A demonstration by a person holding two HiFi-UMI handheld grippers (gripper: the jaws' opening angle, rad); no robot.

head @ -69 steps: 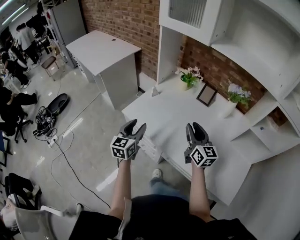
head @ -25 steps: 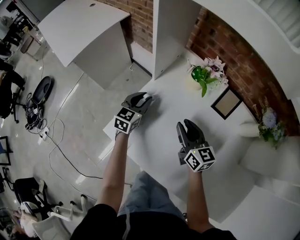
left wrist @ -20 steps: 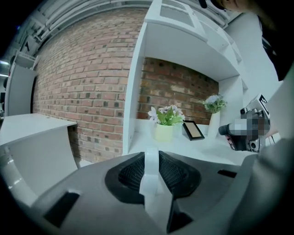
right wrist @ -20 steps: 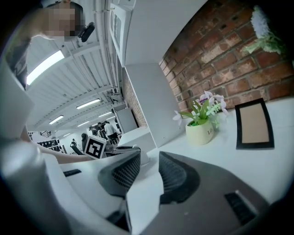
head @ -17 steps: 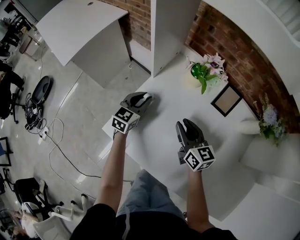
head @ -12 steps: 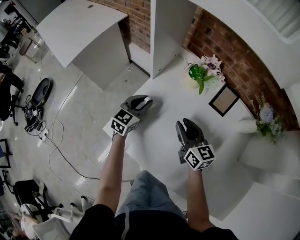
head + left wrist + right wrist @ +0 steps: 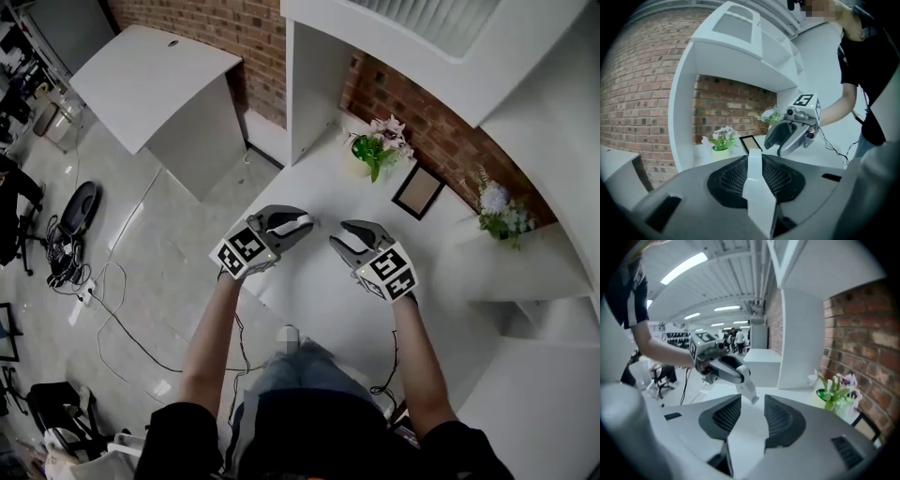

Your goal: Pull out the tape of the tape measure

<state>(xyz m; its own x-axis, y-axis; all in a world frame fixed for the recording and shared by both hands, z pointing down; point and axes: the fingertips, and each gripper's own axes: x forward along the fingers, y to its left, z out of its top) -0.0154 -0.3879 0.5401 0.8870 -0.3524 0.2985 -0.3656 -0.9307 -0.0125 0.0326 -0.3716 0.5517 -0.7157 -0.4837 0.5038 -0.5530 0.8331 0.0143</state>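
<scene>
The tape measure (image 7: 293,224) is a small white case, and my left gripper (image 7: 302,223) is shut on it above the white desk (image 7: 323,291). Its jaws have just been closing. In the left gripper view the white case (image 7: 757,190) stands wedged between the two dark pads. My right gripper (image 7: 339,240) faces it from the right, a short gap away. Those jaws have just been opening and hold nothing. In the right gripper view the left gripper (image 7: 723,365) carries the tape measure (image 7: 748,389) just beyond my open right gripper (image 7: 747,423). No pulled-out tape shows.
A potted green plant (image 7: 372,150), a picture frame (image 7: 418,191) and a flower vase (image 7: 495,212) stand at the back of the desk against the brick wall. A separate white table (image 7: 155,80) stands at the far left. Cables (image 7: 75,258) lie on the floor.
The left gripper has lifted from the desk's left edge with the white case and swung right. The right gripper has risen, rolled and turned left, so both now face each other.
</scene>
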